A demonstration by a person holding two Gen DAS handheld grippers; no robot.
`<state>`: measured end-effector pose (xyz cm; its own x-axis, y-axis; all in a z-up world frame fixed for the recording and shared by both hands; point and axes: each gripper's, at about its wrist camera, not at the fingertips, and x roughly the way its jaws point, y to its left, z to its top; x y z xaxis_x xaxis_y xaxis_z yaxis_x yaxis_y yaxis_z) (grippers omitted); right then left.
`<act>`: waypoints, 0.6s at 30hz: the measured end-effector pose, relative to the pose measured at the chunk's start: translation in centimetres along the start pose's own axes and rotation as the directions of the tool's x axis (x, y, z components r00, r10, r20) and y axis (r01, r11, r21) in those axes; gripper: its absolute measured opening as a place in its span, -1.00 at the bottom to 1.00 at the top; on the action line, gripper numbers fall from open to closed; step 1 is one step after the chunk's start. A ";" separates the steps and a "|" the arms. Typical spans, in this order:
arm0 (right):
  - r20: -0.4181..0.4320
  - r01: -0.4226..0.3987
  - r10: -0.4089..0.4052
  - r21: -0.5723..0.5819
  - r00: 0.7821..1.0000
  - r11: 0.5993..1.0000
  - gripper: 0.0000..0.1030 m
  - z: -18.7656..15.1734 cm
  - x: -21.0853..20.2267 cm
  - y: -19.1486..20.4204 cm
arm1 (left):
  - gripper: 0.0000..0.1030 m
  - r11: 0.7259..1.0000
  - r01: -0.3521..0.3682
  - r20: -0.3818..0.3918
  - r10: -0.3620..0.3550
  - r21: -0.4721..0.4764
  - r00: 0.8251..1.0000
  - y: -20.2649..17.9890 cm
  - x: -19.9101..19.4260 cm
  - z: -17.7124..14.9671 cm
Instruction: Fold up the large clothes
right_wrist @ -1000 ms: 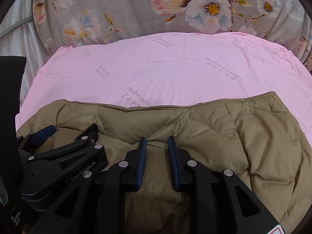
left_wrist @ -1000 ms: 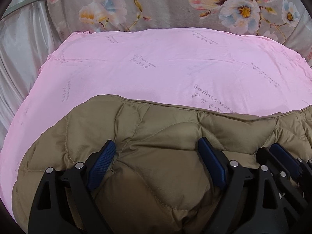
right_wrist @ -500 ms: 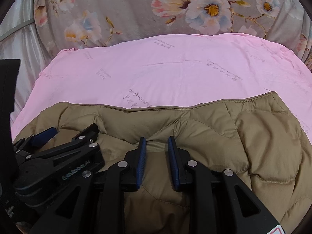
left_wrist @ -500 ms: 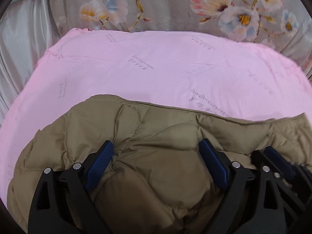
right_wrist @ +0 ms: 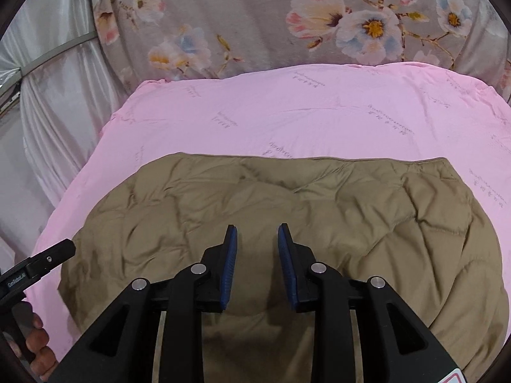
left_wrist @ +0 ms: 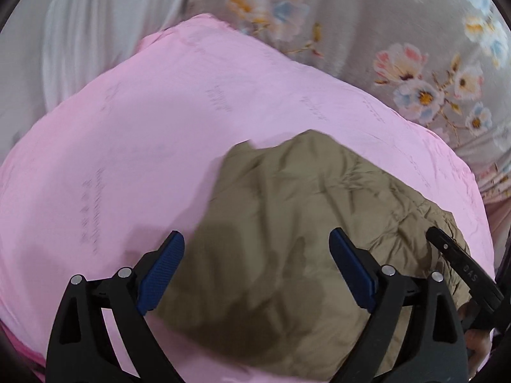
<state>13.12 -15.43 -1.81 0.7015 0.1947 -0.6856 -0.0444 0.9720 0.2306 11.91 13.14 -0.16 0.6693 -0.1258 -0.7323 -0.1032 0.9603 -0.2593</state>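
Observation:
An olive-brown quilted jacket (right_wrist: 319, 210) lies folded on a pink sheet (right_wrist: 287, 118); it also shows in the left wrist view (left_wrist: 287, 223). My left gripper (left_wrist: 255, 268) is wide open and empty, above the jacket's left edge. My right gripper (right_wrist: 257, 265) hovers over the jacket's near middle with its jaws partly open and a clear gap between them, holding nothing. The left gripper's body shows at the left edge of the right wrist view (right_wrist: 38, 265), off the jacket.
A grey floral cloth (right_wrist: 287, 22) hangs behind the pink sheet. White satin drapes (right_wrist: 54, 121) hang at the left. The sheet's left edge drops off near the drapes. The right gripper's body (left_wrist: 463, 268) shows at the right of the left wrist view.
Both grippers have lifted back off the jacket. The left gripper has swung left and turned, its view now blurred. The right gripper's jaws have opened a little wider.

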 end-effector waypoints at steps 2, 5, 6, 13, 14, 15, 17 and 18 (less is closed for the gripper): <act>-0.010 0.003 -0.003 -0.010 1.000 1.000 -0.45 -0.7 0.4 0.6 | 0.74 0.999 -0.003 -0.009 0.003 -0.050 1.000 1.9 -0.3 -0.7; -0.020 0.022 -0.023 -0.026 1.000 0.999 -0.45 -1.5 1.1 0.8 | 0.74 0.992 0.015 -0.041 -0.020 -0.123 0.999 3.8 0.1 -2.0; -0.021 0.017 -0.018 -0.018 1.000 1.000 -0.44 -1.6 1.3 0.7 | 0.74 0.988 0.036 -0.070 -0.047 -0.151 0.996 4.4 0.7 -2.5; -0.013 -0.067 0.067 0.045 0.998 0.997 -0.44 -2.6 2.0 -1.0 | 0.87 0.978 0.105 -0.130 -0.130 -0.182 0.983 3.5 3.1 -4.5; -0.008 -0.068 0.069 0.042 0.998 0.997 -0.44 -2.7 2.1 -1.0 | 0.91 0.979 0.107 -0.133 -0.130 -0.173 0.983 2.9 3.3 -4.6; -0.001 -0.067 0.067 0.036 0.998 0.997 -0.44 -2.9 2.1 -0.9 | 0.90 0.981 0.097 -0.128 -0.120 -0.169 0.985 2.4 3.5 -4.6; 0.011 -0.060 0.060 0.022 0.998 0.998 -0.44 -3.1 2.1 -0.8 | 0.90 0.983 0.078 -0.118 -0.098 -0.165 0.988 1.7 3.9 -4.5; 0.017 -0.056 0.055 0.015 0.998 0.998 -0.44 -3.2 2.1 -0.7 | 0.90 0.984 0.071 -0.106 -0.089 -0.161 0.990 1.2 4.0 -4.4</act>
<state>12.35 -15.27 -5.65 0.7100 0.2460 -0.6599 -0.0727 0.9576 0.2787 11.23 12.65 -6.20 0.5942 -0.2366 -0.7687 -0.1727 0.8960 -0.4092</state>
